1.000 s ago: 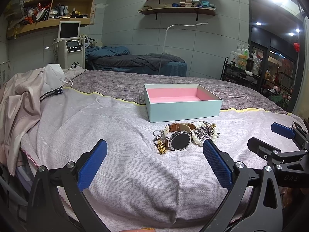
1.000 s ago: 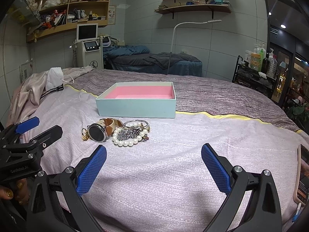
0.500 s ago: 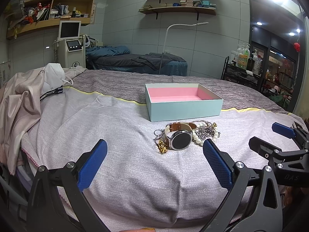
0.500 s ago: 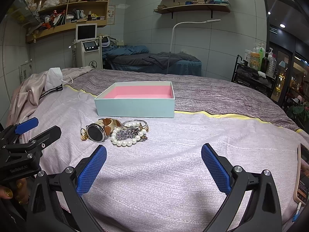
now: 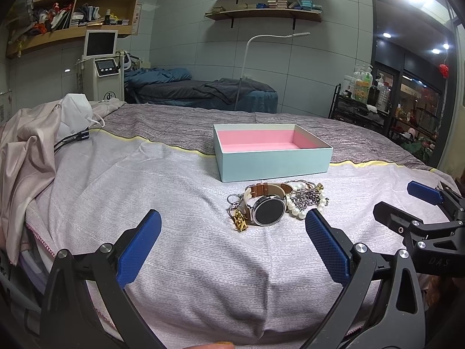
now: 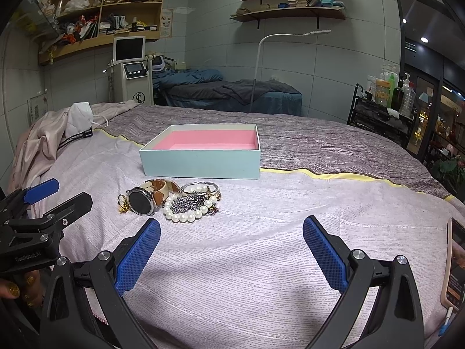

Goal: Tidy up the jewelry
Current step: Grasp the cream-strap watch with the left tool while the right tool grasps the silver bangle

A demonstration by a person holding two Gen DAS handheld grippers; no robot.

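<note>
A small heap of jewelry lies on the bedspread just in front of a pale blue box [image 5: 276, 164] [image 6: 203, 164] with a pink, empty inside. The heap holds a brown-strap watch [image 5: 268, 210] [image 6: 141, 201], a pearl bracelet [image 5: 296, 209] [image 6: 186, 216], a silver chain [image 6: 187, 203], a bangle [image 6: 200, 185] and a gold charm [image 5: 240, 221] [image 6: 122, 208]. My left gripper [image 5: 232, 245] is open, low over the bed, short of the watch. My right gripper [image 6: 231, 251] is open too, to the right of the heap. Each gripper appears at the edge of the other's view.
A crumpled beige cloth [image 5: 26, 157] with a white mask [image 5: 76, 113] and a black cable [image 5: 71, 139] lies at the bed's left. A phone [image 6: 454, 264] rests at the right edge. Behind are a machine with a screen [image 5: 103, 61], another bed, a floor lamp and shelves.
Both views have drifted very slightly; the jewelry and box sit a touch nearer. Both grippers stay open and hold nothing.
</note>
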